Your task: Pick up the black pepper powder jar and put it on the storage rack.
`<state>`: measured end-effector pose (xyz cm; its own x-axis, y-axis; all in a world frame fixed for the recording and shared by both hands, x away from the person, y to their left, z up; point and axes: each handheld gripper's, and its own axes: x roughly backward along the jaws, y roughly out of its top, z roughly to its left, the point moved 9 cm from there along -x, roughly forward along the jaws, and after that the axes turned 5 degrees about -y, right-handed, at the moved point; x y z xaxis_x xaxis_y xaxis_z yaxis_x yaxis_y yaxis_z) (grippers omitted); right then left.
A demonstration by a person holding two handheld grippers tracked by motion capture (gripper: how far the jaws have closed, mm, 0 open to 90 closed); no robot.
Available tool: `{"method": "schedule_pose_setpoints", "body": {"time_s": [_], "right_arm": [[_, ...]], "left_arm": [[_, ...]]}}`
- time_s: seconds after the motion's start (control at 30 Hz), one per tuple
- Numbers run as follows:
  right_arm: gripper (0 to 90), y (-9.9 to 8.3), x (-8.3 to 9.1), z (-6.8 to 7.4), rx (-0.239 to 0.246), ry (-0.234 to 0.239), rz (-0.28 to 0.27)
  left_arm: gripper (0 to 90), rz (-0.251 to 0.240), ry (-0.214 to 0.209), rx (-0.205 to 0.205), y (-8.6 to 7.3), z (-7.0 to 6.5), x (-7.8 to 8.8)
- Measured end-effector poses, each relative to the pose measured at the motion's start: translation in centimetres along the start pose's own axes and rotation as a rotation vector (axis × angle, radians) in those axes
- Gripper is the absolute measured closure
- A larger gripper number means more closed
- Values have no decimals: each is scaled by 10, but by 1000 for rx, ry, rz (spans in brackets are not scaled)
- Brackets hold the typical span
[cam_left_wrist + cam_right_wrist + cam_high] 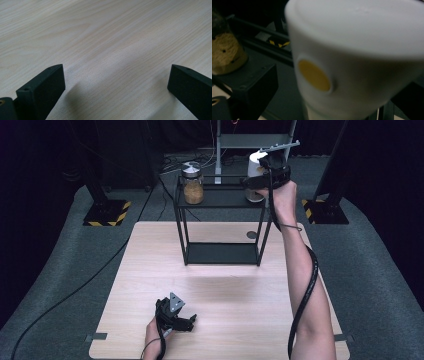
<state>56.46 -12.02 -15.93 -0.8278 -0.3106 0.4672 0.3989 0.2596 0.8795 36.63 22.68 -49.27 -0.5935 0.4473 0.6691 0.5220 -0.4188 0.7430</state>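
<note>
Step in hand, as I read it: right gripper (261,174) working a white container (256,166) at the right end of the black shelf's (220,200) top tier, either setting it down or lifting it off; can't tell which. To do it well: keep the container upright, move slow and straight up/down, keep it clear of the shelf's rim rail, and don't swing left toward the glass jar (193,183) w/ tan contents at the other end. In the right gripper view the white container (359,60), w/ a yellow round spot, sits right between the jaws, very close and blurred; jaws spread about its width, look closed on it, contact itself not crisp. Left gripper (115,82) rests low over the bare wooden table (105,37), jaws wide apart, gripping nothing.
</note>
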Motion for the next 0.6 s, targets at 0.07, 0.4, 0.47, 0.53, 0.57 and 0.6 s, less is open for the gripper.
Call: {"method": "schedule_pose_setpoints", "body": {"time_s": [0.07,0.4,0.47,0.53,0.57,0.6], "right_arm": [[0,-3,9,3,27,-4,16],[0,-76,44,14,161,123,125],[0,-103,48,15,179,163,150],[0,-133,51,17,186,180,172],[0,-149,52,18,186,185,184],[0,-166,53,19,183,185,190]], "left_arm": [[6,0,0,0,0,0,0],[6,-2,0,4,0,0,0],[5,-3,-1,6,0,0,0],[5,-2,-3,8,0,0,-1],[5,-1,-4,7,0,1,-1],[5,-2,-5,8,0,1,-1]]}}
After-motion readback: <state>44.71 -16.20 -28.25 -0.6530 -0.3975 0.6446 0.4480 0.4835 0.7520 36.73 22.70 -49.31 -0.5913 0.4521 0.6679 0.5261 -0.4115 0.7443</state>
